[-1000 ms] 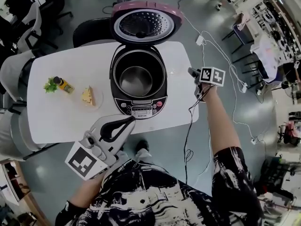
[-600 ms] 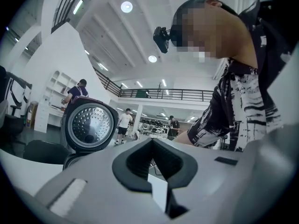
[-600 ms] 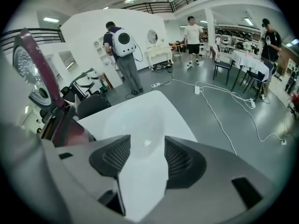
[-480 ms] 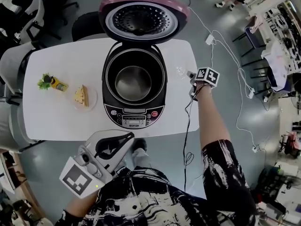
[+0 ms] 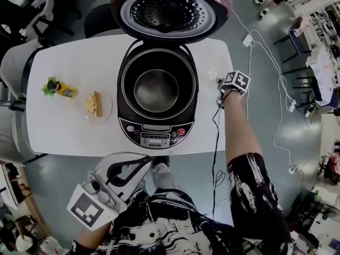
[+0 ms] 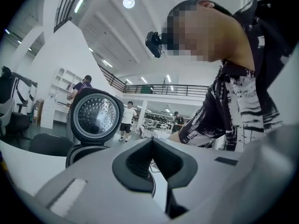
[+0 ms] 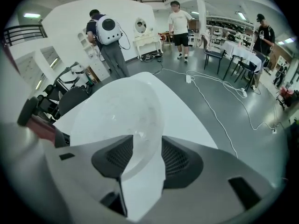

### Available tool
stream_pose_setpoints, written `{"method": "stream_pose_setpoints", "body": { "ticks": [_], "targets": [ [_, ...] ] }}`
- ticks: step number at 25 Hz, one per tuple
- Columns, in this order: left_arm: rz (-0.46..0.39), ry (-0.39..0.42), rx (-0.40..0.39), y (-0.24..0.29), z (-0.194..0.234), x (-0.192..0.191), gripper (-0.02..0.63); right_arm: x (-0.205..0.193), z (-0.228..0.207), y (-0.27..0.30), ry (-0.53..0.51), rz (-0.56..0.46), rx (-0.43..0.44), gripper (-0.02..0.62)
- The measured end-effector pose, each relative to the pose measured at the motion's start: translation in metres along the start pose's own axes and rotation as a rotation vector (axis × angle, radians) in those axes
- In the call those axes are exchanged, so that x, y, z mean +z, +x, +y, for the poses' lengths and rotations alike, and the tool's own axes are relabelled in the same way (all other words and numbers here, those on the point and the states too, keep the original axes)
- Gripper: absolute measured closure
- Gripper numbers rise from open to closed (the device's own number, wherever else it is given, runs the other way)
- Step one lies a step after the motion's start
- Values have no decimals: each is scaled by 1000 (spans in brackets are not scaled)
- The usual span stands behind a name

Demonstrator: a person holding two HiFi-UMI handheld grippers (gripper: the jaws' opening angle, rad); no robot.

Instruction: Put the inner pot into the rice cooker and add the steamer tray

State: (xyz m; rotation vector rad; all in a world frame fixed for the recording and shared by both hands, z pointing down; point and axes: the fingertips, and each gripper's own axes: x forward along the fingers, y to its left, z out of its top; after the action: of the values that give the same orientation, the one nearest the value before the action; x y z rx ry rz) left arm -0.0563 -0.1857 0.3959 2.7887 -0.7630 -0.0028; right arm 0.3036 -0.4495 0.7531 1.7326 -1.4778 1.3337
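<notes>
Right gripper (image 7: pixel 147 141) dropped down beside rice cooker (image 5: pixel 157 134), jaws closing around clear steamer tray (image 7: pixel 117 111); left gripper (image 6: pixel 152 141) pinched together, empty.

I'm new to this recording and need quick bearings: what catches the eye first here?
The open rice cooker dominates the middle of the white table, its pink lid raised and the metal inner pot already inside. Right of it, the right gripper is closing its jaws around a clear steamer tray, while the left gripper hangs shut near the person's body.
</notes>
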Motion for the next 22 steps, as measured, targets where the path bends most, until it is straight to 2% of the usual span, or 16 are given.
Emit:
{"method": "stream_pose_setpoints", "body": {
  "ticks": [3,7,10,15,22],
  "targets": [
    [8,-3,19,-6,2,-4,601,-5,-2,8,-19,11,-43,465],
    [13,-5,40,-15,5,-8,601,-7,-6,8,-10,9,-94,489],
    [9,-7,45,-20,6,-9,601,-11,-11,2,44,15,-112,581],
    [-5,0,29,-22,0,-3,601,-17,-20,-16,80,19,-93,591],
    [-39,24,-38,-20,-18,15,601,-19,-43,-66,136,-13,-87,592]
  ]
}}
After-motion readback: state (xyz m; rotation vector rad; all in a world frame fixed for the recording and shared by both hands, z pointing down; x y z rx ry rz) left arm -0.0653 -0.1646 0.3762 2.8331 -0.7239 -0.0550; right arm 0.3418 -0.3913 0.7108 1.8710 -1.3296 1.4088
